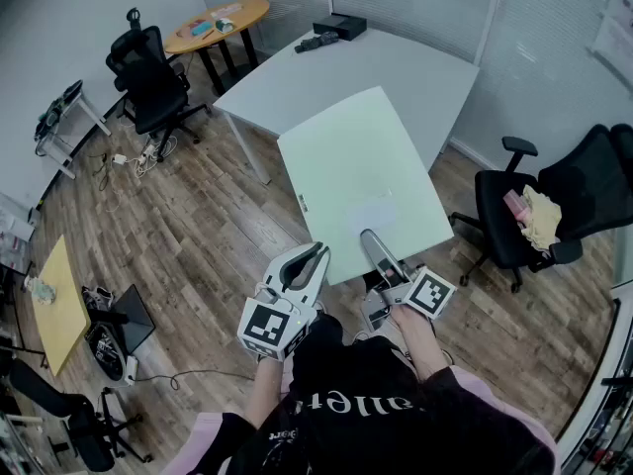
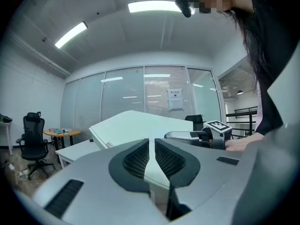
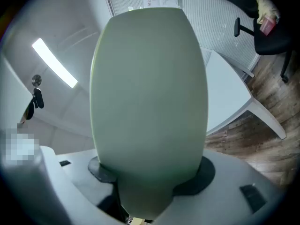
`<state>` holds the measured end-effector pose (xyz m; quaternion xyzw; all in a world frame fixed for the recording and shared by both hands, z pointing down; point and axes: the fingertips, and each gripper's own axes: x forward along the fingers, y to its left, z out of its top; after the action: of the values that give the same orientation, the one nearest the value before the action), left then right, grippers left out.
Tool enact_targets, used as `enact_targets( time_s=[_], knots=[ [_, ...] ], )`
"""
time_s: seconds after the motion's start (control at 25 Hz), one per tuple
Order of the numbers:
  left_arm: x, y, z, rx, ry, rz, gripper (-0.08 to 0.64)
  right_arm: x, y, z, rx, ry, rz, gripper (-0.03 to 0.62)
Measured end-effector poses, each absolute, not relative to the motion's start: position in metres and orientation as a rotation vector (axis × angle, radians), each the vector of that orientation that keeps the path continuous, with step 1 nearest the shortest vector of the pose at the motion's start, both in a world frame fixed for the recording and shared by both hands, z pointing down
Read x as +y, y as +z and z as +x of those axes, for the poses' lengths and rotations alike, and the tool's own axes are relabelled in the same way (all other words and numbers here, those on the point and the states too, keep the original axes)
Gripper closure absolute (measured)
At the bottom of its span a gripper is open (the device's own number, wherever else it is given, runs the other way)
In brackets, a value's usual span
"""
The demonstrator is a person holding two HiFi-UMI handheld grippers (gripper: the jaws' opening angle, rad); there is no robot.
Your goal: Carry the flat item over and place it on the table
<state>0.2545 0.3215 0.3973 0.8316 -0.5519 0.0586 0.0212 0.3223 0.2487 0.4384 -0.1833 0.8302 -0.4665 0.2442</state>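
The flat item is a large pale green board (image 1: 361, 176), lifted and tilted over the near end of a white table (image 1: 396, 67). My right gripper (image 1: 374, 245) is shut on the middle of its near edge. In the right gripper view the board (image 3: 150, 93) fills the space between the jaws (image 3: 151, 170). My left gripper (image 1: 315, 257) is shut with nothing between its pads, its tips against the board's near-left edge. In the left gripper view, past the shut jaws (image 2: 151, 161), I see the board (image 2: 136, 123) and the white table (image 2: 75, 151) behind it.
A black box (image 1: 339, 28) and a small dark object lie at the table's far end. Black office chairs stand at left (image 1: 153, 67) and right (image 1: 554, 206). A round wooden table (image 1: 218, 23) is at the back left, a small yellow table (image 1: 59, 300) at left, and cables lie on the wood floor.
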Motion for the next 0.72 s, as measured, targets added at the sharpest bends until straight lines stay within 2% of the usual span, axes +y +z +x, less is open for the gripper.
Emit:
enact_targets(
  time_s=[0.72],
  knots=[
    [0.28, 0.406, 0.2, -1.693, 0.134, 2.537, 0.505, 0.208, 0.445, 0.28, 2.242, -1.334, -0.488, 0.304]
  ],
)
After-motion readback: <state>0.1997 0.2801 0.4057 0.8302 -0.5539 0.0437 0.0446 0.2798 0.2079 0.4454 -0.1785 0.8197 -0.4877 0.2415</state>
